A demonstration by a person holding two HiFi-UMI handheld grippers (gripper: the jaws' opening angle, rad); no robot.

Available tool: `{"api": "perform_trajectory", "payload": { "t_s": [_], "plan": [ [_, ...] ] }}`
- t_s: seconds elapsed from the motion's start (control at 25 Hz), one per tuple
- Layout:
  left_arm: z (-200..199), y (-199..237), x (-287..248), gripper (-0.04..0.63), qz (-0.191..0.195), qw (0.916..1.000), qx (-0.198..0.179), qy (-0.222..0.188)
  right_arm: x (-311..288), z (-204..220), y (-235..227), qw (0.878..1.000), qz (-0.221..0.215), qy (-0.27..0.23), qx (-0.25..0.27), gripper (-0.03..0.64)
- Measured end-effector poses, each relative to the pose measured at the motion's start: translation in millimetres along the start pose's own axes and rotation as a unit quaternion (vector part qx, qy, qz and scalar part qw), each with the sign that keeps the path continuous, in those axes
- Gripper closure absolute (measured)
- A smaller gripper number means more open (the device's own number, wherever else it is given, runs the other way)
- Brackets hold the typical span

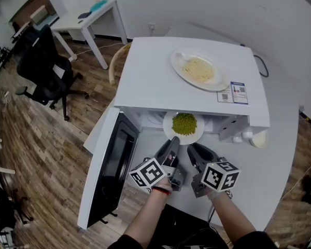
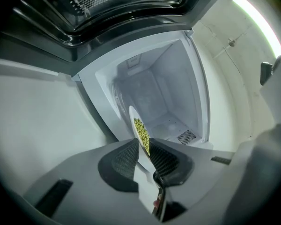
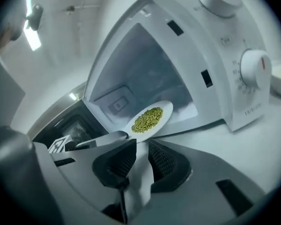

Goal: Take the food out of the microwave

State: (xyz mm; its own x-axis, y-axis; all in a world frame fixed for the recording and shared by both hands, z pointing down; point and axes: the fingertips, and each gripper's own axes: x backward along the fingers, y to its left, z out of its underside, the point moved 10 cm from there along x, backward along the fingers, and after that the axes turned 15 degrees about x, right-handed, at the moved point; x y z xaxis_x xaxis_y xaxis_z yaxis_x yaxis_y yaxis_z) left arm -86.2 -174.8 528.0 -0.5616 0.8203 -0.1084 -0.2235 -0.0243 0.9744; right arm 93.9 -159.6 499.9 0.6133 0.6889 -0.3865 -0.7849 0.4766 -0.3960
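A white plate (image 1: pixel 167 127) of green peas (image 1: pixel 184 123) sticks halfway out of the open microwave (image 1: pixel 160 71). My left gripper (image 1: pixel 173 140) is shut on the plate's near-left rim. In the left gripper view the plate (image 2: pixel 132 114) stands edge-on between the pads, with my left gripper (image 2: pixel 144 146) clamped on it. My right gripper (image 1: pixel 192 148) sits just beside the left one, below the plate's near edge. In the right gripper view its jaws stand slightly apart, with my right gripper (image 3: pixel 141 143) just short of the plate rim (image 3: pixel 167 108) and nothing gripped.
The microwave door (image 1: pixel 111 165) hangs open to the left. A second plate (image 1: pixel 176 66) with noodles rests on the microwave's top. A small white bowl (image 1: pixel 259 139) stands right of the control knobs (image 3: pixel 255 69). An office chair (image 1: pixel 46 71) and a white desk (image 1: pixel 88 19) stand at the far left.
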Motion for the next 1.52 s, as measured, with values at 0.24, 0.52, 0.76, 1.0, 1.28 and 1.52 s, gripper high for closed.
{"api": "perform_trajectory", "payload": {
  "t_s": [0.24, 0.52, 0.76, 1.0, 1.28, 1.52],
  "plan": [
    [-0.2, 0.4, 2.7, 0.522, -0.003, 0.9999, -0.012, -0.003, -5.1, 3.9, -5.5, 0.993, -0.017, -0.026, -0.111, 0.554],
    [-1.4, -2.6, 5.8, 0.522, -0.002, 0.9997, -0.023, -0.006, -8.1, 4.6, -8.8, 0.974, -0.04, -0.063, -0.212, 0.554],
    [3.9, -4.2, 7.0, 0.514, -0.017, 0.9955, -0.092, 0.012, -18.3, 6.3, -8.5, 0.963, -0.038, -0.077, -0.256, 0.52],
    [7.6, -6.7, 7.7, 0.511, -0.023, 0.99, -0.136, 0.031, -26.9, 10.3, -17.0, 0.942, -0.027, -0.091, -0.321, 0.522],
    [6.6, -11.1, 8.5, 0.503, -0.019, 0.9882, -0.149, 0.029, -27.2, 12.6, -17.8, 0.928, -0.04, -0.109, -0.353, 0.554],
    [7.4, -13.1, 10.8, 0.491, -0.024, 0.9837, -0.175, 0.033, -25.3, 16.4, -16.7, 0.916, -0.042, -0.12, -0.381, 0.561]
  ]
}}
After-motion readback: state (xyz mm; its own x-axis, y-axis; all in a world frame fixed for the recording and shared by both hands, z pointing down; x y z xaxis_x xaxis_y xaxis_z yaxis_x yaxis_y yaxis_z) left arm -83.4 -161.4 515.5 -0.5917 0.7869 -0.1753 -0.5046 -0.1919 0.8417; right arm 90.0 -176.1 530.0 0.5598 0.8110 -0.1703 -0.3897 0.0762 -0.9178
